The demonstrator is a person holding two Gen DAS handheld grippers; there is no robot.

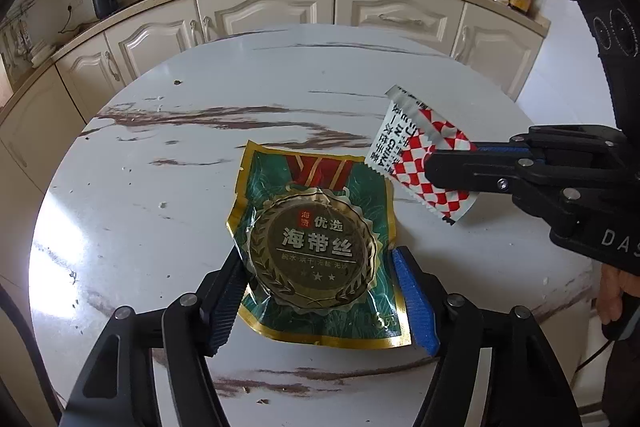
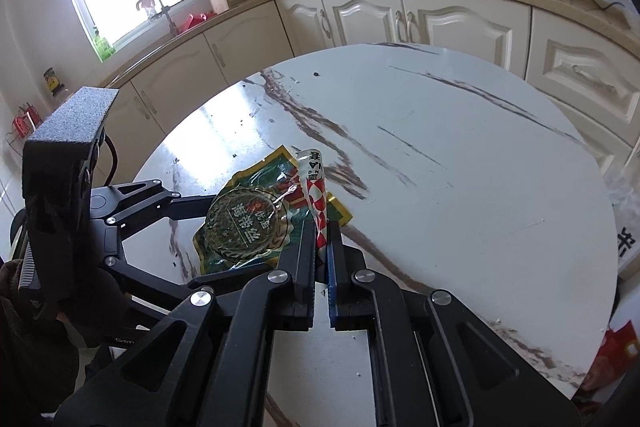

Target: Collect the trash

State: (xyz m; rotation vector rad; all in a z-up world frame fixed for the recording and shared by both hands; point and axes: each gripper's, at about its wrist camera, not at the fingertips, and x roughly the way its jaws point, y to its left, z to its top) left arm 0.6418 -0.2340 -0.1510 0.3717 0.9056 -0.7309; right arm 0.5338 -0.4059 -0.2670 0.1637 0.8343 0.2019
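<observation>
Two pieces of trash show on the round white marble-patterned table (image 1: 120,211). The first is a green seaweed packet (image 1: 316,247) with a gold border, a dark round medallion printed with Chinese characters and a laurel wreath, and a red V at its top; its foil is crinkled and its corners curl up. It lies near the table's 6 o'clock edge in the left wrist view, between the fingers of the left tongs (image 1: 320,291), which stand about half apart, one finger at each side edge of the packet, the blue pad (image 1: 412,303) at or just beside its right edge. Whether the pads press on it cannot be told. The second is a small sachet (image 1: 404,155) with a red-and-white diamond pattern, a white printed strip and a crimped silver end. The right tongs (image 1: 436,175) are closed tight on its lower end and hold it above the table at 2 o'clock from the packet, its top tilted toward 11 o'clock.
</observation>
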